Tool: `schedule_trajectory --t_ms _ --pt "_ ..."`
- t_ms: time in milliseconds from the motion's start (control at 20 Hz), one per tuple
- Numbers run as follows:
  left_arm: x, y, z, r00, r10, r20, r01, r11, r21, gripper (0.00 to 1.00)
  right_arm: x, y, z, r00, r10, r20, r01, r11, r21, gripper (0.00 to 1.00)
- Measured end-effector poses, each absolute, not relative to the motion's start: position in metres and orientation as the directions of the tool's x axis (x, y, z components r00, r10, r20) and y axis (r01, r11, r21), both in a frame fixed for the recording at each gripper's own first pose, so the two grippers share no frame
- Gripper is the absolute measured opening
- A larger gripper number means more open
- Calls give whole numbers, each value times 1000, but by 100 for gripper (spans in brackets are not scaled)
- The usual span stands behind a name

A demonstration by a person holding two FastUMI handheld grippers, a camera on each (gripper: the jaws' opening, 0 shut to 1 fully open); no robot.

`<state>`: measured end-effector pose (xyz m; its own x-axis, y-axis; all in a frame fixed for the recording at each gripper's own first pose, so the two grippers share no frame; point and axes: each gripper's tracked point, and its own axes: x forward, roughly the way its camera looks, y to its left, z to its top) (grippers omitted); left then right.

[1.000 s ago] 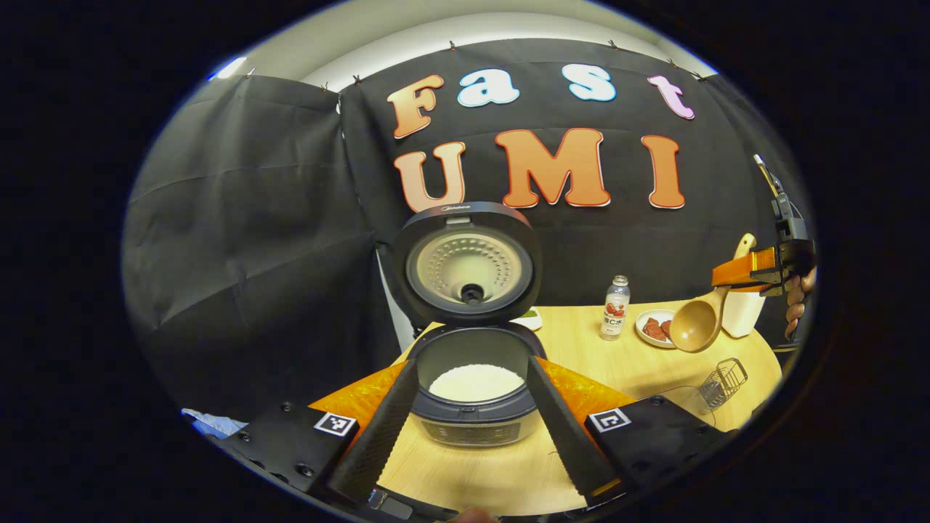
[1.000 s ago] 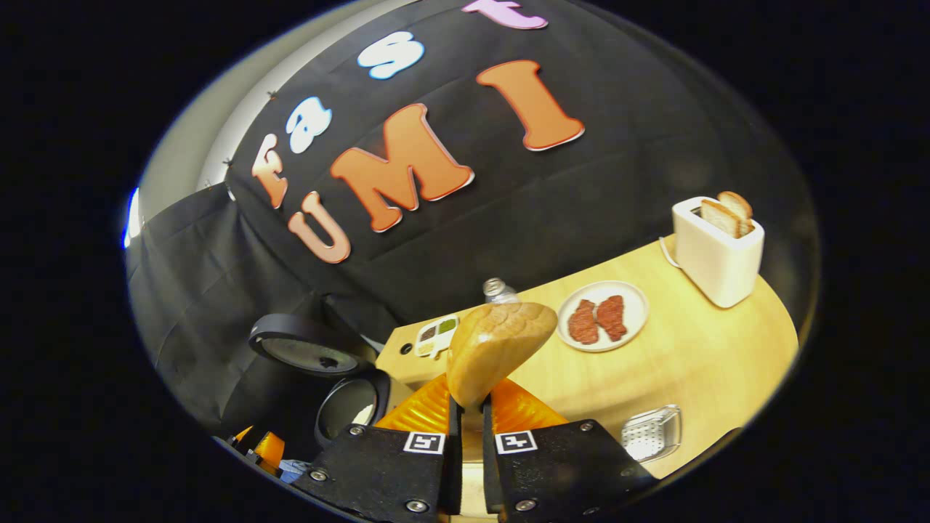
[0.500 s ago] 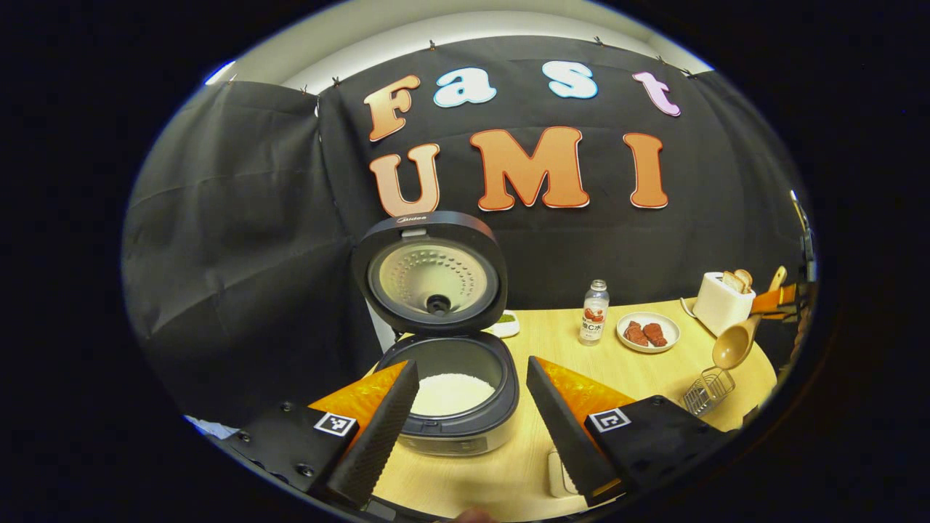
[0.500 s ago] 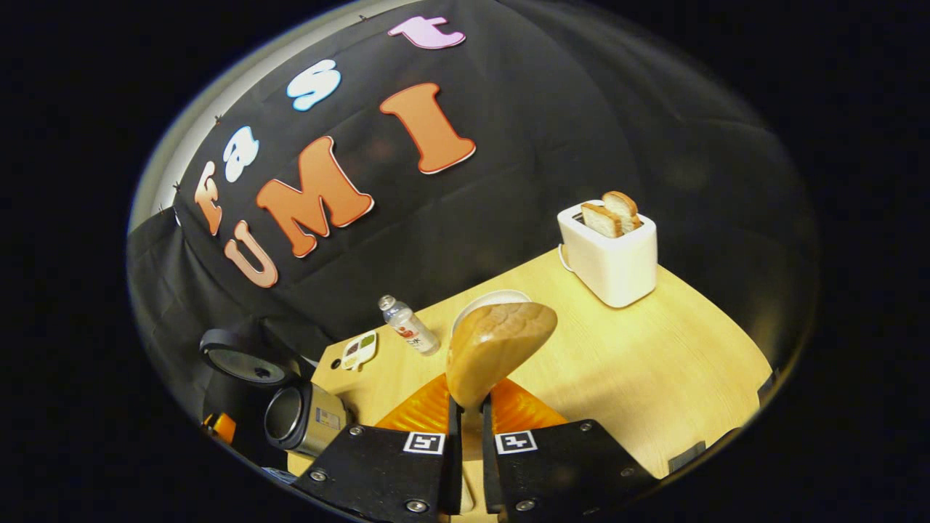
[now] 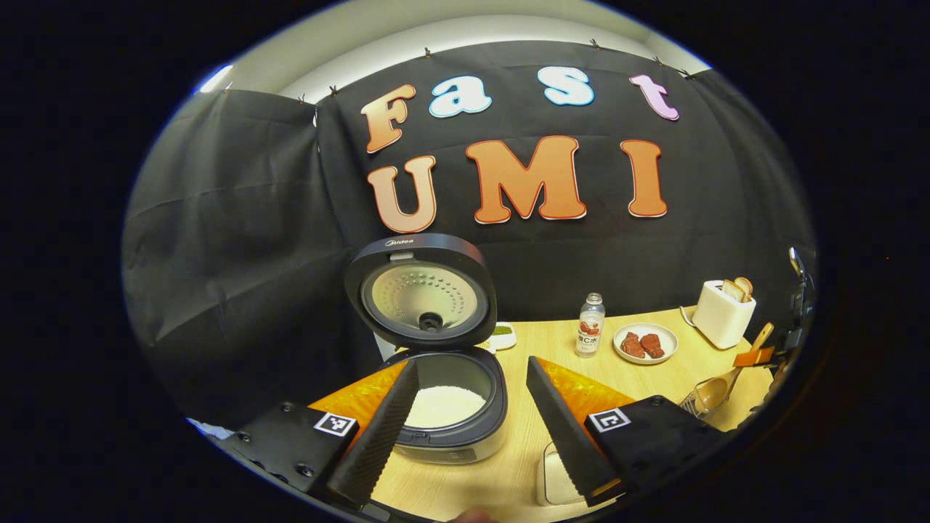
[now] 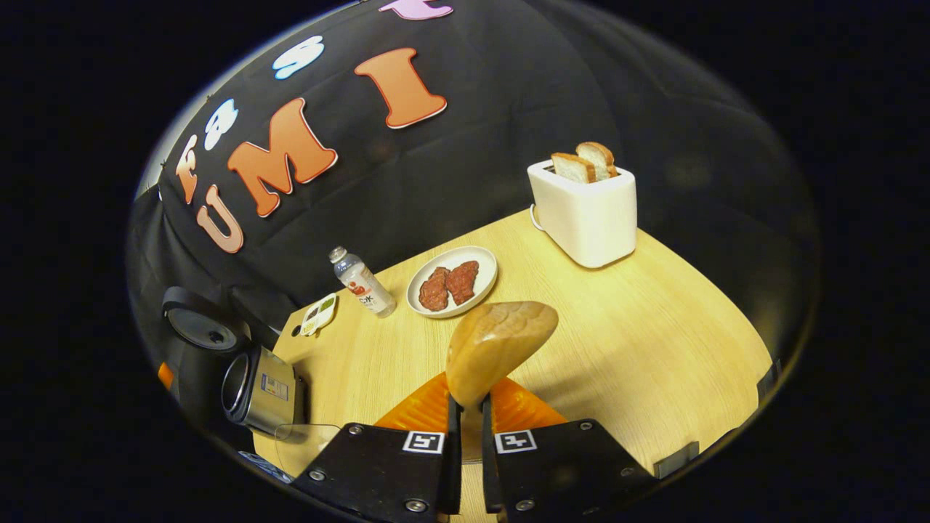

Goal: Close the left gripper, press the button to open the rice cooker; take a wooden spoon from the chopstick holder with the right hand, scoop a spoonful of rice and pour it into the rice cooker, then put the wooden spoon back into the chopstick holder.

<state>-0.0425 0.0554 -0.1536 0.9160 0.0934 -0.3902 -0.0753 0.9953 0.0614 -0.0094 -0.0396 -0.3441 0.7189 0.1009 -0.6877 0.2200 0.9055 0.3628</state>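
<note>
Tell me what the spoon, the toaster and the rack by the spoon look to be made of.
Spoon: wood, smooth and matte, with visible grain and a tan tone. Toaster: probably plastic or painted metal; an even white, softly glossy shell. Rack: thin metal wire, shiny grey, open mesh that you can see through.

Left gripper [image 5: 468, 425] and right gripper [image 6: 466, 450]: each has two black housing blocks fastened with round screws, a small square black-and-white marker on each block's inner top corner, ribbed translucent orange panels behind the fingers [image 5: 378, 436], whose inner faces are finely serrated on the left gripper.
</note>
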Motion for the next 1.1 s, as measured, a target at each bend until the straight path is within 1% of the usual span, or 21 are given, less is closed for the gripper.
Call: schedule_trajectory --t_ms 300,550,650,750,800,900,950,1000,1050,1100 --pt "-43 55 -152 913 103 -396 -83 994 68 94 -12 -34 -365 689 98 -719 217 918 333 11" --pt "-38 52 -149 913 95 -396 -76 995 64 94 -18 -36 -367 661 109 -742 222 917 333 14" --pt "-31 50 -145 916 89 -392 -70 996 64 94 -19 -36 -364 655 122 -745 217 915 341 16" --pt "-22 51 -140 920 88 -381 -70 996 62 100 -22 -44 -362 642 112 -759 231 915 331 19" --pt "-16 53 -136 923 88 -375 -70 996 61 93 -24 -46 -357 641 121 -758 231 911 341 24" --pt "-3 55 -128 928 89 -361 -76 996 49 93 -23 -50 -345 651 127 -749 228 908 352 27" --pt "4 56 -123 932 90 -350 -82 996 37 100 -24 -52 -340 654 125 -746 222 911 348 18" --pt "8 59 -120 934 91 -344 -86 996 29 100 -24 -57 -337 653 115 -748 222 916 334 33" --pt "13 60 -118 936 94 -339 -92 996 23 93 -25 -59 -333 655 107 -748 218 921 323 38" --pt "16 61 -117 938 93 -335 -93 996 16 93 -23 -62 -327 662 97 -743 218 924 315 49"
